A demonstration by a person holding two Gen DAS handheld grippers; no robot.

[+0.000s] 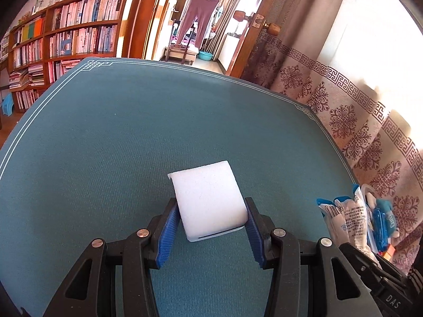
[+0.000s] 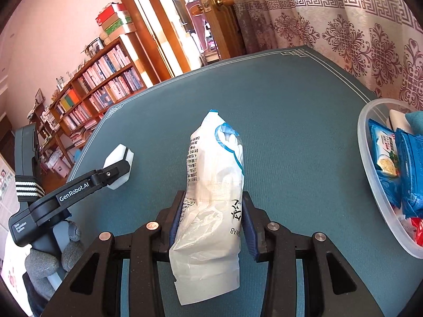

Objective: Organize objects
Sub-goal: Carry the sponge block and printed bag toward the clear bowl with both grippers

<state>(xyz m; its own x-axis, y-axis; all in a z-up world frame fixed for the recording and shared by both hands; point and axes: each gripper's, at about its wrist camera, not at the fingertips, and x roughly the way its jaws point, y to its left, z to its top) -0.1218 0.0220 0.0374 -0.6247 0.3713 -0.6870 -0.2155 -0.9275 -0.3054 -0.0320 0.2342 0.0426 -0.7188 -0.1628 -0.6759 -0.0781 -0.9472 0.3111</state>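
Two things held, one in each gripper. White block squeezed between the blue pads of the left gripper, fingers only a little way apart, pressing on both sides of the block. Block up off the green table mat, near the middle of it. Same block seen from the right wrist view, small and far to the left, pinched at the tip of the left gripper, with a gloved hand below on the handle.

Soft white bag of cotton swabs pinched in the right gripper, fingers close together, dark blue pads pushing into the sides of the bag. Bag standing up tall between the fingers, top bent over a bit, blue ring printed near the top, bottom end hanging down past the pads.

Clear plastic bowl off to the right on the mat, well apart from the bag, full of blue snack packets. Patterned curtain behind the table, bookshelf further back by the wall, wooden door beside it.
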